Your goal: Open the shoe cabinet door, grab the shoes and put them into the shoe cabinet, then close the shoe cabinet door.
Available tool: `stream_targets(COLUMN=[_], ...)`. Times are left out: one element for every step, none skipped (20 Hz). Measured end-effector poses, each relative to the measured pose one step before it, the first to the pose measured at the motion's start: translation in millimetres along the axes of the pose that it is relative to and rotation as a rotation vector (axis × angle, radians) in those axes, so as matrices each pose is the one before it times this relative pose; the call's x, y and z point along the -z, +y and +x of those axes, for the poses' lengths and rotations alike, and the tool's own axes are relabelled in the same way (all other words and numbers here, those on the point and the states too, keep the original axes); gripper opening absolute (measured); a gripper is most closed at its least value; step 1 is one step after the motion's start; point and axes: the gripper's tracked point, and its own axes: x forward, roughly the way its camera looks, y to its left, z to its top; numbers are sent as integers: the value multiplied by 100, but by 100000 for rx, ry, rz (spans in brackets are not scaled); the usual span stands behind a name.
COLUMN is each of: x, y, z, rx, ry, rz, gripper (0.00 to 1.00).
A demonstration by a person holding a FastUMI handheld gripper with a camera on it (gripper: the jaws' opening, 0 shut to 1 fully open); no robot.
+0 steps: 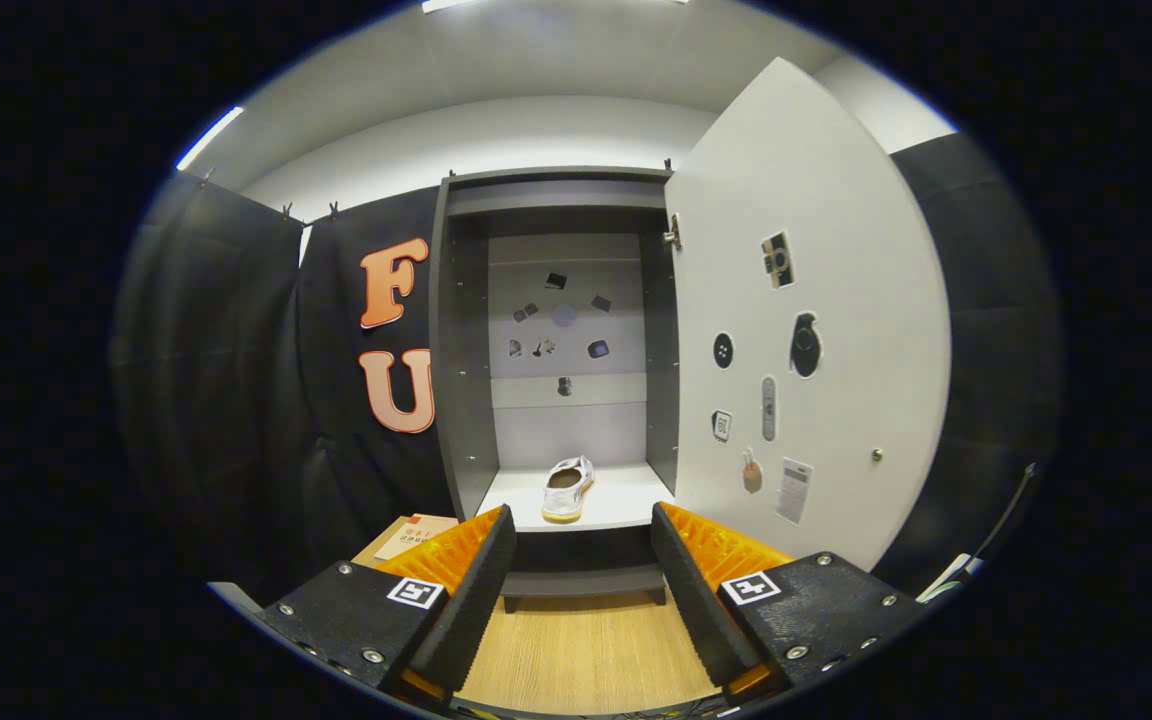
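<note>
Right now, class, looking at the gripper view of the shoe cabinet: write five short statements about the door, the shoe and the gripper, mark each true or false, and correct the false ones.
1. The shoe cabinet door is open. True.
2. A white shoe lies on the cabinet's bottom shelf. True.
3. The gripper is shut on the shoe. False: its fingers are apart with nothing between them, and the shoe lies beyond them.
4. The door is hinged on the cabinet's left side. False: it swings from the right side.
5. Wooden floor shows between the fingers. True.
</note>
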Motion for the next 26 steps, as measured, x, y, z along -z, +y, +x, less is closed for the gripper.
stream_targets(x=[-131,-106,2,1,-77,-2,-127,-5,67,-3,-91,7,66,97,156,152,35,23,242,189,254,180,-29,-80,5,-80], y=[-840,-1052,-1128,-1297,-1265,-1313,-1313,-1452,-1436,-1517,-1265,-1025,-1021,-1026,-1064,-1140,-950,-757,-460,-436,-306,-180,-56,-35,98,250], z=[-879,-790,-660,-638,-561,-548,-479,-401,-199,-132,-68,140,172,320,711,583,649,632,652,723,843,750,630,704,611,308], rx=[1889,2232,2449,2742,2700,2627,2740,2577,2892,2848,2113,1572,1356,1259,1635,1519,1105,254,-140,-452,-165,-796,-962,-172,-1034,-1237], ry=[-359,-369,-39,-261,-25,51,-272,47,72,166,-72,-4,424,320,-43,459,141,536,518,670,530,743,-268,80,-164,-46], rz=[155,288,-109,-88,225,562,478,153,-140,-67,245,431,643,56,-277,-105,549,958,859,503,212,80,-14,302,512,861], gripper=[86,86,86,87,87,87,87,87,88,88,88,88,88,88,88,88,89,89,89,89,89,89,89,90,90,90])
